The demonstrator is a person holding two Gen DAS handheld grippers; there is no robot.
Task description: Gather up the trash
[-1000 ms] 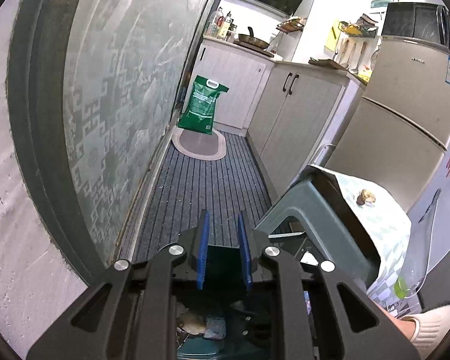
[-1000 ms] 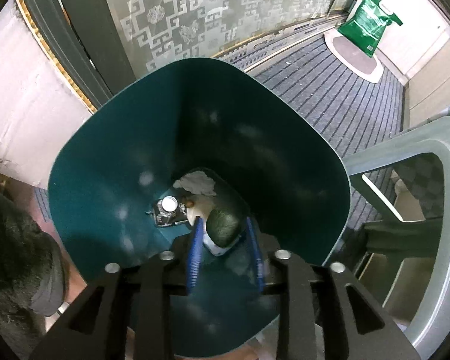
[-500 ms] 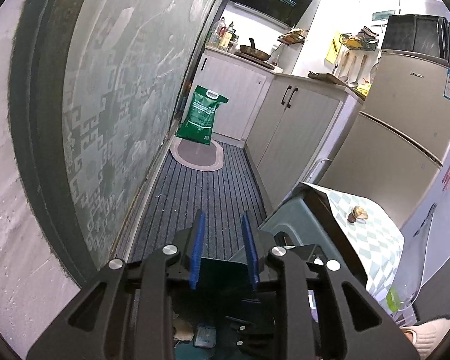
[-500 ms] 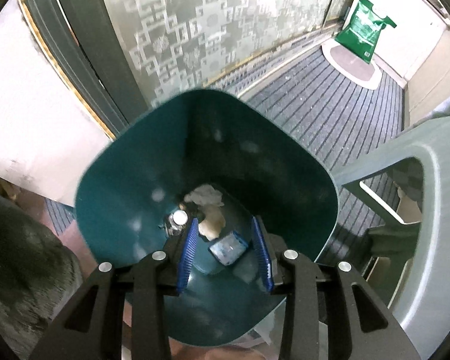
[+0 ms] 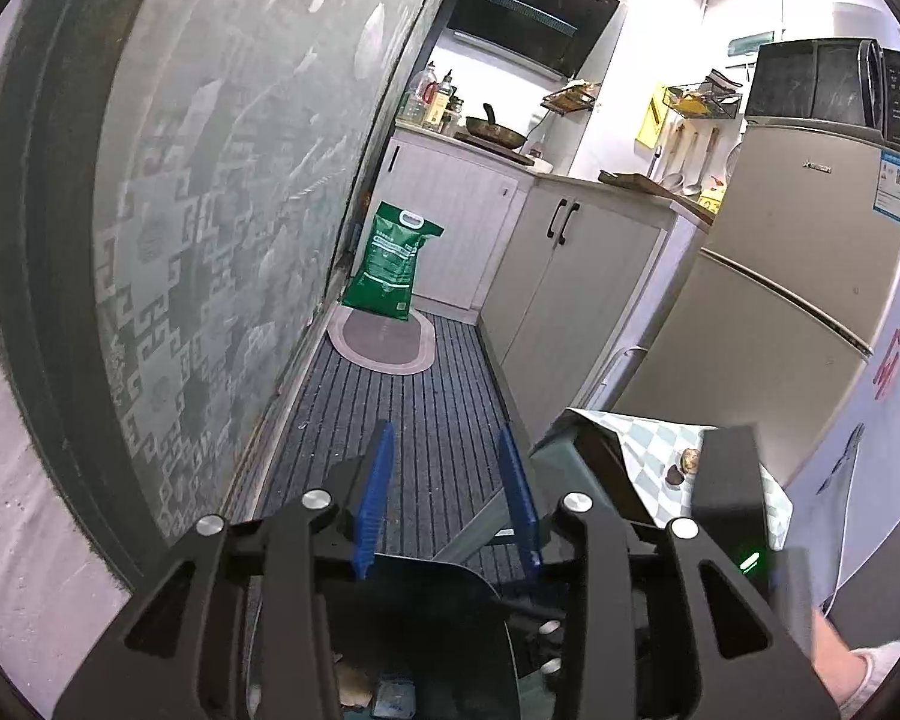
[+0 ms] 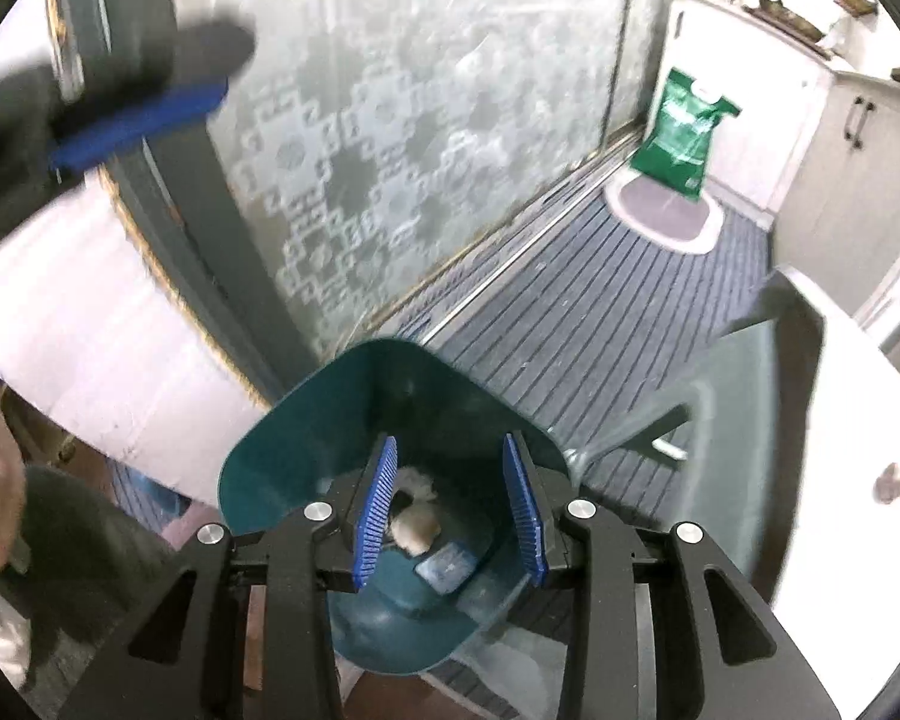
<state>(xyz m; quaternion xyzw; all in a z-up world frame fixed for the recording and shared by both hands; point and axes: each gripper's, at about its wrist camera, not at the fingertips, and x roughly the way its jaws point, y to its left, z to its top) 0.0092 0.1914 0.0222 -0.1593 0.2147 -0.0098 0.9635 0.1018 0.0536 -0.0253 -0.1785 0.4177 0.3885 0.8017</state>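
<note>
A dark teal trash bin [image 6: 306,438] stands on the floor below my right gripper [image 6: 450,504], which is open and empty above its mouth. Inside lie a white crumpled wad [image 6: 417,480], a pale round lump [image 6: 414,528] and a blue-white packet [image 6: 447,567]. My left gripper [image 5: 447,495] is open and empty, raised over the bin's rim [image 5: 426,576]; one of its blue pads [image 6: 138,123] shows blurred in the right wrist view. A small brown scrap [image 5: 687,462] lies on the checked cloth [image 5: 660,441] of a grey stool [image 6: 744,390].
A frosted patterned sliding door [image 5: 222,192] runs along the left. A striped grey carpet [image 5: 414,408] leads to an oval mat [image 5: 384,345] and a green sack [image 5: 390,264]. White cabinets [image 5: 576,288] and a fridge [image 5: 780,276] stand on the right.
My right gripper let go of the dark lump it held, opened wide and rose away from the bin. My left gripper opened wider and lifted too.
</note>
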